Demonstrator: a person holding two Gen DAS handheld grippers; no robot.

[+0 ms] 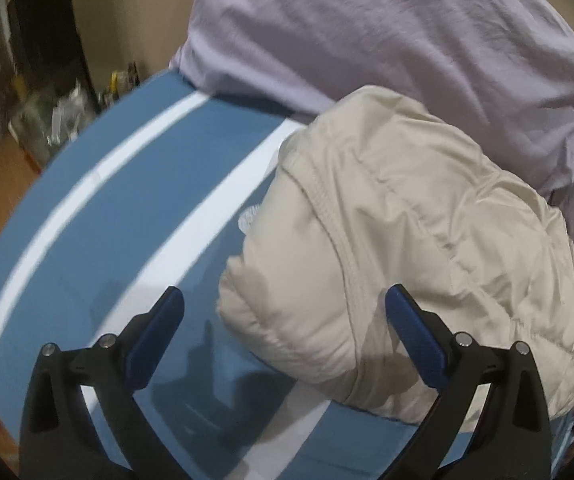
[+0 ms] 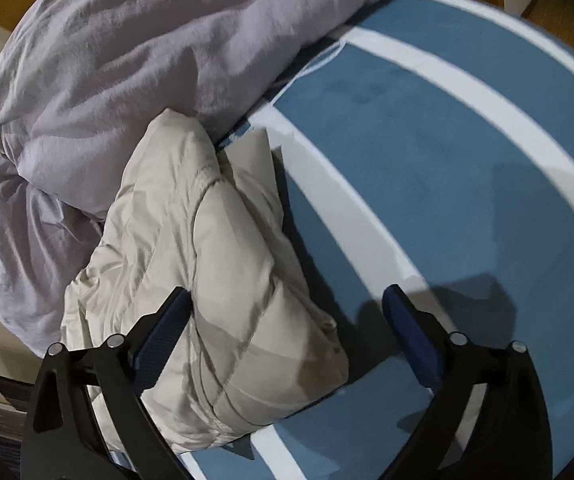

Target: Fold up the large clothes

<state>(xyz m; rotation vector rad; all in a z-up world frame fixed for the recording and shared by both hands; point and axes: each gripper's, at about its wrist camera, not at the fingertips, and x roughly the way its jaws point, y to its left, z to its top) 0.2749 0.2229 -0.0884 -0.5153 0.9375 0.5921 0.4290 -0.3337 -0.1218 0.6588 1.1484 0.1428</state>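
A cream puffer jacket lies bundled in a folded heap on a blue bedsheet with white stripes. Behind the jacket, touching it, sits a rumpled lavender duvet. My left gripper hovers above the jacket's near edge, fingers spread wide and empty. My right gripper hangs over the jacket too, also spread, holding nothing.

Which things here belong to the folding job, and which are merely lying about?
For the job: cream puffer jacket, left gripper, right gripper, both open and empty.

Lying about: lilac duvet, blue-and-white striped cover underneath, blurred clutter on the floor.
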